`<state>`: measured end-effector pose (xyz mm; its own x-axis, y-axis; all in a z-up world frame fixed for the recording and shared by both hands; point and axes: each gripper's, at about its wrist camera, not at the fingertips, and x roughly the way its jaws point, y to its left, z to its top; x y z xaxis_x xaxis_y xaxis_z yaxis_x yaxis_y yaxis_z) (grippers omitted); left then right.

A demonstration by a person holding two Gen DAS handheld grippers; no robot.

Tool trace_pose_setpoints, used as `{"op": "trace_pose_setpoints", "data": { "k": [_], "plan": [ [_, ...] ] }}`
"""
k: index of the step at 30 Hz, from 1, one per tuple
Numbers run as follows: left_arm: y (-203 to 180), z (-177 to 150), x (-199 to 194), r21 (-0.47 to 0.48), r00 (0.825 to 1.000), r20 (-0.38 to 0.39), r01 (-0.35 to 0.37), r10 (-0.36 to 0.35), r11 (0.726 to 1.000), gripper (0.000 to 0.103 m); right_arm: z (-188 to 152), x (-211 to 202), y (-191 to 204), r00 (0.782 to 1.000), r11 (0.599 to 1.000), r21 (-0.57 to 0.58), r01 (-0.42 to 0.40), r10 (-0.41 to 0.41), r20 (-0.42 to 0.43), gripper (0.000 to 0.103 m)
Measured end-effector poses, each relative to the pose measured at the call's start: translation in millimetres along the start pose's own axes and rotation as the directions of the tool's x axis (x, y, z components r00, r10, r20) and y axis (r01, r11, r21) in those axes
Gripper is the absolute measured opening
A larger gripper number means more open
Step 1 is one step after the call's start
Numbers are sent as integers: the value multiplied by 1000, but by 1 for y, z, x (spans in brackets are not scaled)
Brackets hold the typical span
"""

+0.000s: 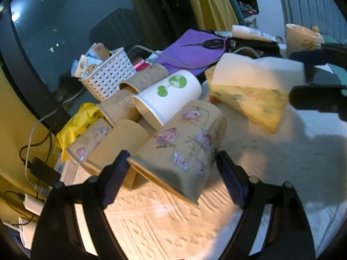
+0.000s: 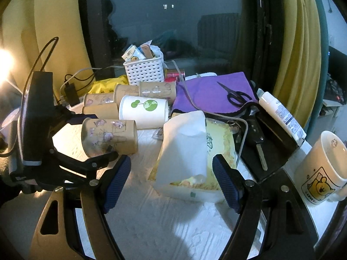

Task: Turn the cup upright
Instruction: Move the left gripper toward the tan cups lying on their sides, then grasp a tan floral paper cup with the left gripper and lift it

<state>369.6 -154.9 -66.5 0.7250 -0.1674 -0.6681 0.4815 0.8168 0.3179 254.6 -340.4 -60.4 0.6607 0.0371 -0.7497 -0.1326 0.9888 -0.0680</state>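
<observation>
Okay, you're at the grasp step: left gripper (image 1: 171, 169) is spread wide around the tipped floral paper cup (image 1: 184, 143) near the tabletop's left edge, not clamped. Close, then rotate upright. Right gripper (image 2: 171, 179) idles wide, holding nothing.

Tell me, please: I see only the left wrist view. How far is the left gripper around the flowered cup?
Observer: From the right wrist view, the left gripper has one finger behind the flowered cup and one in front, reaching roughly mid-cup.
Operator: And the right gripper?
Observer: The right gripper is open and empty, pointing at the tissue pack.
Operator: Anything hidden beside it?
Observer: A car key lies right of the pack.
</observation>
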Motion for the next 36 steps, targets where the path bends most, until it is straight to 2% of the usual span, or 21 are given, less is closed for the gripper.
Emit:
{"op": "trace_pose_setpoints", "data": {
  "k": [9, 17, 22, 28, 36],
  "plan": [
    [-20, -29, -73, -32, 999, 26, 31, -31, 999, 82, -15, -32, 18, 1000, 999, -21, -24, 24, 7, 80],
    [-51, -72, -146, -49, 997, 51, 65, -63, 997, 82, -42, -74, 46, 998, 997, -57, -54, 54, 8, 80],
    [-68, -105, -176, -66, 996, 35, 82, -80, 994, 82, -59, -99, 60, 998, 996, -68, -59, 59, 10, 80],
    [-86, -135, -196, -74, 994, 34, 111, -109, 991, 82, -80, -122, 74, 998, 995, -82, -63, 65, 15, 80],
    [-98, -152, -183, -106, 992, -5, 124, -126, 987, 84, -112, -133, 82, 996, 991, -101, -88, 86, -19, 80]
  ]
}}
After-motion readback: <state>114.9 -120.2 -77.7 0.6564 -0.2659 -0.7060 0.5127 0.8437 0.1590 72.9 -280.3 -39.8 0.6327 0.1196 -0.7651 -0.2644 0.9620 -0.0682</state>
